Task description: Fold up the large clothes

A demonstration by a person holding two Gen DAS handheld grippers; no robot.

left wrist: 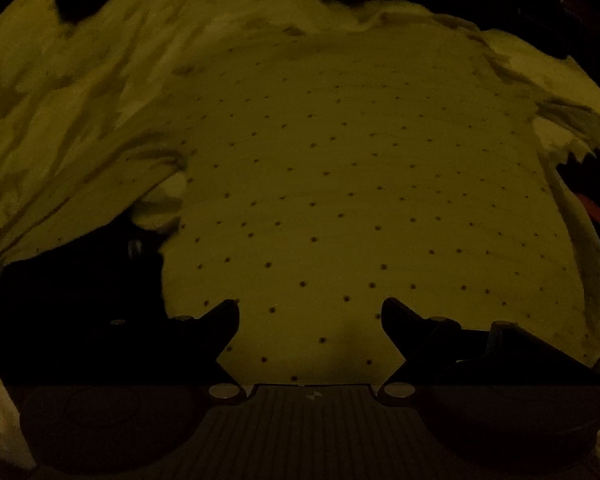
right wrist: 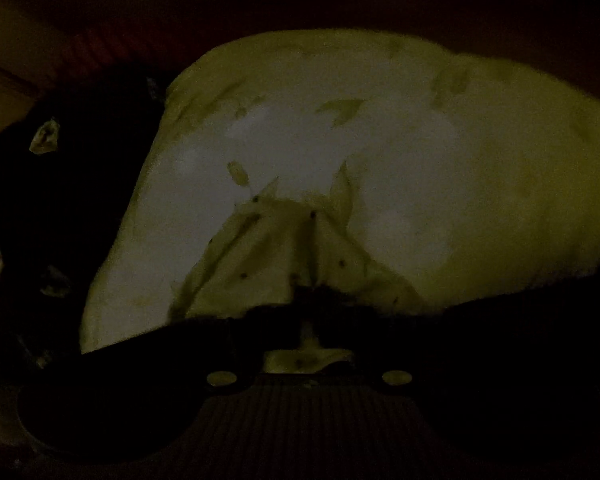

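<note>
At the left of the left wrist view, rumpled pale bedding (left wrist: 60, 112) bunches up in folds. To its right a large dotted garment (left wrist: 340, 184) lies spread nearly flat, filling the middle and reaching the far edge, its long axis apparently running near to far. The left gripper (left wrist: 310, 312) hangs over the garment's near part with its jaws parted and nothing between them.

In the dim right wrist view, the right gripper (right wrist: 306, 300) is clenched on a pinched-up ridge of the same dotted cloth, which tents up toward the fingers over a pale sheet (right wrist: 420, 160).

The right hand already has its hold, so the coming fold probably waits on the left gripper: cloth lies directly below and ahead of it.
</note>
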